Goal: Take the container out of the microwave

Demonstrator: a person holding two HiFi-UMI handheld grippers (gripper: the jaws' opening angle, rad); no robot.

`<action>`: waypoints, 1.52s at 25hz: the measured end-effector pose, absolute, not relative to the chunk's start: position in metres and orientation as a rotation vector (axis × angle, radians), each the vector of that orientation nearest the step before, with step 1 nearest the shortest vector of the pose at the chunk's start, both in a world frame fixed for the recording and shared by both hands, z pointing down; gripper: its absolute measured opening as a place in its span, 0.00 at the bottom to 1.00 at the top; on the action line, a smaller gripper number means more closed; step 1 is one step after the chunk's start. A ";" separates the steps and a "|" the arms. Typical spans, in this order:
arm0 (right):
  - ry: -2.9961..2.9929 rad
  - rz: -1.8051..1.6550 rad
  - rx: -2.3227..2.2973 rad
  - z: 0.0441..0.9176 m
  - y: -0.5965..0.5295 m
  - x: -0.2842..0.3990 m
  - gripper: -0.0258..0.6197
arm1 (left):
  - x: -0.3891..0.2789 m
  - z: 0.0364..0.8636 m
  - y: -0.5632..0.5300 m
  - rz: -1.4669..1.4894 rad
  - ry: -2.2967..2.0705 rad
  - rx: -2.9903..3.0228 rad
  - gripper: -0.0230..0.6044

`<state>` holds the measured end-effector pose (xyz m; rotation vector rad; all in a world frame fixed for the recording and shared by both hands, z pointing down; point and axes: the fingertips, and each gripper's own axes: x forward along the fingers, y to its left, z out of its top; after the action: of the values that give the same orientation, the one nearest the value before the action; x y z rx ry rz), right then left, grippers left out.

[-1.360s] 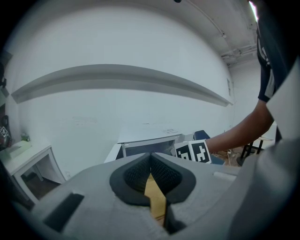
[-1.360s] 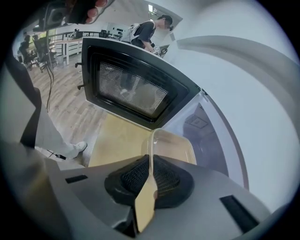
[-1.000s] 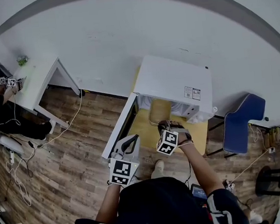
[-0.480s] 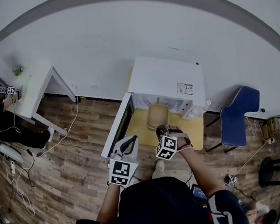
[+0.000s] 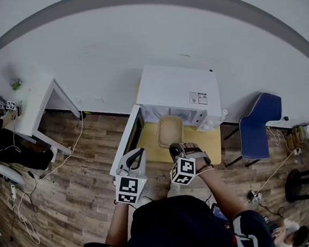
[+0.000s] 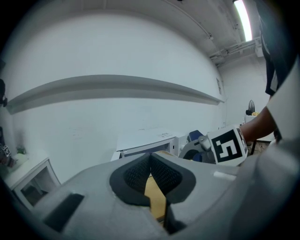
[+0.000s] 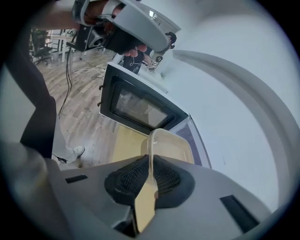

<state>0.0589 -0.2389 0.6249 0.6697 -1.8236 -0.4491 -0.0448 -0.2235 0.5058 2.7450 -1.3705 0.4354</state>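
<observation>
Pinches thin rim of clear, rounded plastic container (image 7: 168, 146) between right gripper's (image 7: 150, 165) ribbed black pads, farther out of boxy white microwave (image 5: 178, 88) than before; left gripper (image 6: 150, 159) closed, empty.

R gripper (image 5: 174, 146) pulled container (image 5: 170, 130) further out of microwave (image 5: 176, 89), prob. clear.

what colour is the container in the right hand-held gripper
Clear, pale beige-tinted container; best seen in the right gripper view.

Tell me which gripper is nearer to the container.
Right. The right gripper is clamped on the near rim of the container; the left gripper, shut and empty, sits apart to its left, by the open microwave door.
</observation>
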 end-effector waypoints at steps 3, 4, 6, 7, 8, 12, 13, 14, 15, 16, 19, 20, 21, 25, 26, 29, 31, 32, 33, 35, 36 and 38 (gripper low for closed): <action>-1.837 -0.441 0.676 0.619 -0.236 0.059 0.09 | -0.046 0.502 -0.228 0.430 -1.382 2.748 0.06; -1.843 -0.438 0.678 0.617 -0.235 0.059 0.09 | -0.046 0.501 -0.230 0.427 -1.384 2.750 0.06; -1.851 -0.440 0.681 0.612 -0.232 0.057 0.09 | -0.046 0.498 -0.231 0.418 -1.387 2.755 0.06; -1.853 -0.446 0.683 0.609 -0.231 0.056 0.09 | -0.046 0.497 -0.232 0.414 -1.391 2.756 0.06; -1.854 -0.452 0.686 0.606 -0.231 0.055 0.09 | -0.047 0.496 -0.232 0.411 -1.395 2.756 0.06; -1.870 -0.467 0.700 0.595 -0.230 0.052 0.09 | -0.050 0.494 -0.235 0.404 -1.412 2.748 0.06; -1.874 -0.469 0.703 0.593 -0.231 0.051 0.09 | -0.050 0.493 -0.236 0.403 -1.413 2.747 0.06; -1.876 -0.470 0.704 0.592 -0.231 0.052 0.09 | -0.050 0.493 -0.236 0.401 -1.413 2.747 0.06; -1.877 -0.469 0.704 0.591 -0.232 0.052 0.09 | -0.049 0.493 -0.237 0.399 -1.412 2.746 0.06; -1.877 -0.469 0.703 0.591 -0.232 0.053 0.09 | -0.048 0.493 -0.237 0.397 -1.410 2.746 0.06; -1.882 -0.470 0.698 0.591 -0.232 0.053 0.09 | -0.045 0.493 -0.237 0.391 -1.409 2.747 0.06; -1.884 -0.471 0.698 0.590 -0.232 0.053 0.09 | -0.044 0.493 -0.237 0.387 -1.408 2.747 0.06; -1.885 -0.473 0.701 0.589 -0.232 0.053 0.09 | -0.044 0.493 -0.236 0.383 -1.407 2.745 0.06; -1.886 -0.481 0.715 0.583 -0.232 0.054 0.09 | -0.043 0.494 -0.234 0.371 -1.406 2.743 0.06; -1.885 -0.484 0.717 0.582 -0.232 0.055 0.09 | -0.043 0.493 -0.233 0.369 -1.406 2.742 0.06; -1.880 -0.493 0.719 0.579 -0.231 0.056 0.09 | -0.042 0.493 -0.232 0.368 -1.406 2.739 0.06; -1.878 -0.494 0.722 0.578 -0.231 0.058 0.09 | -0.041 0.493 -0.231 0.369 -1.405 2.740 0.06; -1.877 -0.494 0.724 0.578 -0.231 0.059 0.09 | -0.040 0.493 -0.231 0.369 -1.404 2.741 0.06; -1.876 -0.495 0.727 0.578 -0.230 0.060 0.09 | -0.040 0.493 -0.230 0.368 -1.403 2.741 0.06; -1.875 -0.495 0.732 0.577 -0.230 0.062 0.09 | -0.039 0.493 -0.229 0.366 -1.402 2.741 0.06; -1.875 -0.496 0.734 0.577 -0.230 0.062 0.09 | -0.039 0.493 -0.228 0.366 -1.402 2.740 0.06; -1.876 -0.496 0.737 0.576 -0.230 0.063 0.09 | -0.038 0.493 -0.228 0.367 -1.401 2.739 0.06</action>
<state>0.0628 -0.2299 0.5756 0.7368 -1.8756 -0.4963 -0.0384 -0.2278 0.4930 2.7388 -1.4010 0.3665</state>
